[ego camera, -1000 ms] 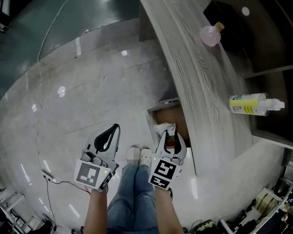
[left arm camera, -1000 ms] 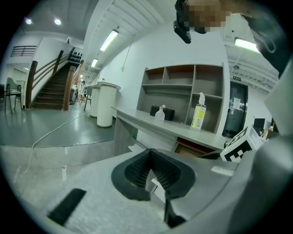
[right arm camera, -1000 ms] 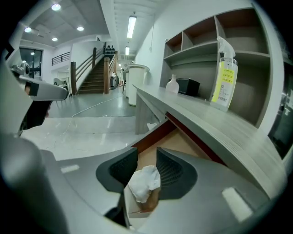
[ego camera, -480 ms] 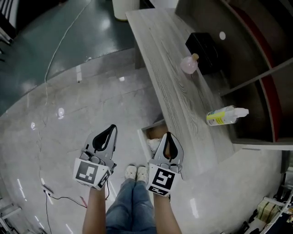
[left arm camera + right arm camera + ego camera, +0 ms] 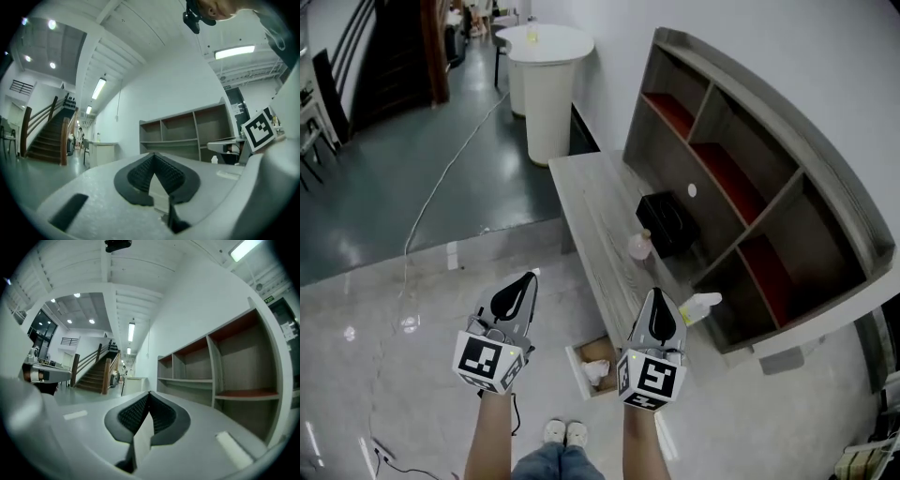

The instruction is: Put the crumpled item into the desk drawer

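The crumpled white item (image 5: 596,372) lies inside the open desk drawer (image 5: 578,366), low in the head view between my two forearms. My right gripper (image 5: 656,293) (image 5: 149,393) is shut with nothing in it, held level above the drawer and pointing at the shelf unit. To its left, my left gripper (image 5: 528,277) (image 5: 152,155) is also shut and holds nothing. Neither gripper view shows the drawer or the item.
The long grey desk (image 5: 592,211) carries a pink bottle (image 5: 639,247), a black box (image 5: 667,223) and a spray bottle (image 5: 701,305). A grey shelf unit (image 5: 741,178) with red-lined bays stands behind it. A round white table (image 5: 546,56) is further off. A cable (image 5: 441,187) trails over the floor.
The right gripper let go of the crumpled item in the drawer, shut, and rose clear of it. The head view swung up from the floor to the room.
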